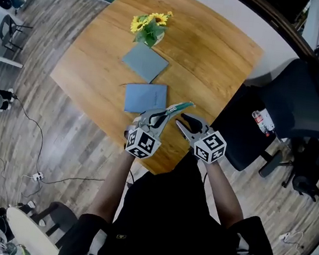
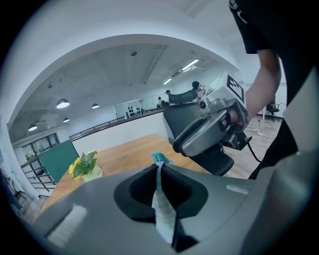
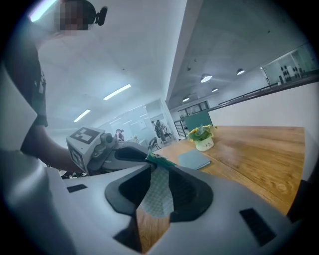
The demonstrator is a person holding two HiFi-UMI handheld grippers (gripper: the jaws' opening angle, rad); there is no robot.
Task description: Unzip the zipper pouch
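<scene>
zipper pouch [image 1: 181,106] | left claw [image 1: 165,115] clamped on it | right claw [image 1: 180,120] apart around it

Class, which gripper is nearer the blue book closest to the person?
Left. The left gripper, holding the pouch, is beside that blue book's near right corner; the right gripper is further right.

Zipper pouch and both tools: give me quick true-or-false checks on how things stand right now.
1. The left tool is clamped on the zipper pouch. True.
2. The pouch lies flat on the table. False: the left tool holds it up, off the wood.
3. The right tool is shut tight. False: its jaws stand apart, with pouch mesh between them.
4. A pot of sunflowers stands on the table. True.
</scene>
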